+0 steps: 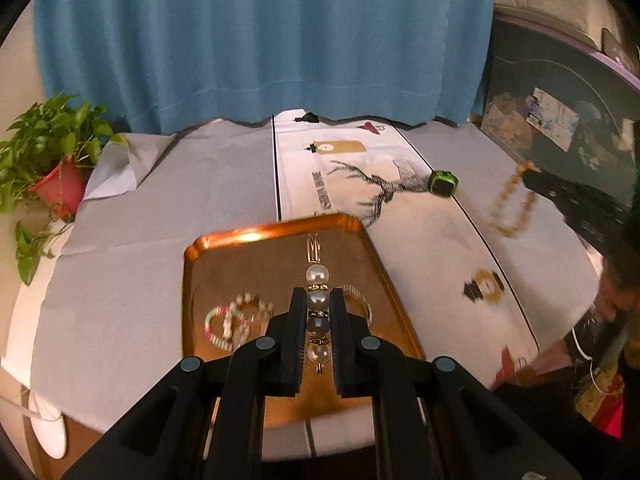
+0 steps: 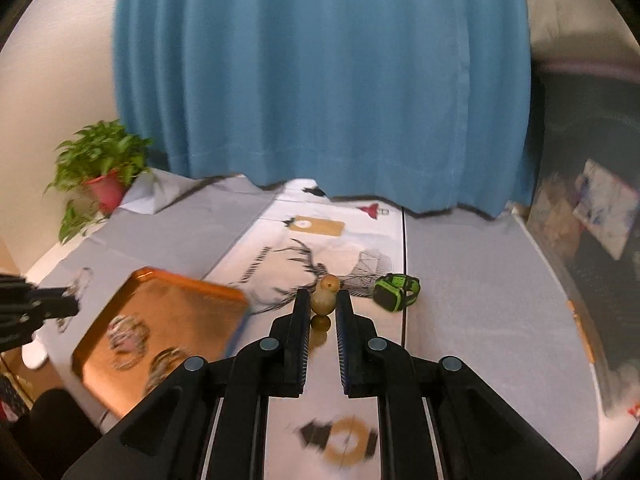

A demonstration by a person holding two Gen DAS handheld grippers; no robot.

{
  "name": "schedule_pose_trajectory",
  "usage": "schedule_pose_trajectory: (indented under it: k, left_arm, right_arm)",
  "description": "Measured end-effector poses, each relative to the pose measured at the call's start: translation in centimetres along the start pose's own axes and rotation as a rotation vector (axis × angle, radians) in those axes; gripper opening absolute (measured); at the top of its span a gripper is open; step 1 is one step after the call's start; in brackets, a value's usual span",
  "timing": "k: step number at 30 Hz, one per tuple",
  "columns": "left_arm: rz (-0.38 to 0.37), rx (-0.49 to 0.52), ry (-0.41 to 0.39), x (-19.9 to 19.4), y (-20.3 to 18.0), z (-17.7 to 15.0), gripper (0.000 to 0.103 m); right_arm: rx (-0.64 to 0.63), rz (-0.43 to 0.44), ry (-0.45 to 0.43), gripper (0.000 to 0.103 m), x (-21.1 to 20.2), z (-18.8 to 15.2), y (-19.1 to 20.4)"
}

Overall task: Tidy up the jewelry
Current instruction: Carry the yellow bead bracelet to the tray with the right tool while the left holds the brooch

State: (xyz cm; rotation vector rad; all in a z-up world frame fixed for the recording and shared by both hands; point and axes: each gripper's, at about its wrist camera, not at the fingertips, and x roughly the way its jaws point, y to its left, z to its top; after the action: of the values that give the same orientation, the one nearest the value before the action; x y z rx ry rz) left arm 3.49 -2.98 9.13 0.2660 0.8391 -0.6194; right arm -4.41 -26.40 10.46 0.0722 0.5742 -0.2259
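Note:
My left gripper (image 1: 318, 300) is shut on a pearl hair clip (image 1: 318, 280) and holds it over the copper tray (image 1: 272, 236). Beaded bracelets (image 1: 236, 320) lie in the tray's left part, and another ring-shaped piece (image 1: 360, 300) lies to the right of the fingers. My right gripper (image 2: 323, 302) is shut on a string of tan wooden beads (image 2: 323, 300), held above the table; in the left wrist view the bead bracelet (image 1: 512, 204) dangles from it at the right. The tray (image 2: 192, 284) sits to the left of my right gripper.
A green and black watch (image 2: 396, 290) lies on the deer-print runner (image 2: 332, 248), also seen in the left wrist view (image 1: 442, 184). A potted plant (image 1: 52, 176) stands at the far left corner. A blue curtain (image 2: 320, 80) hangs behind the table. Dark clutter (image 1: 560, 128) stands at the right.

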Motion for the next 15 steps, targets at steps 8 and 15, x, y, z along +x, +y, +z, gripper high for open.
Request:
schedule_pose_trajectory:
  k: [8,15]
  left_arm:
    - [-0.012,-0.009,0.035,-4.9,-0.2,-6.2,0.009]
    - [-0.017,-0.022,0.057,-7.9,-0.1,-10.9,0.009]
  right_arm:
    - [0.016,0.037,0.004,0.013,-10.1,-4.5,6.2]
    - [-0.015,0.039,0.004,0.013,-16.1,-8.9,11.2]
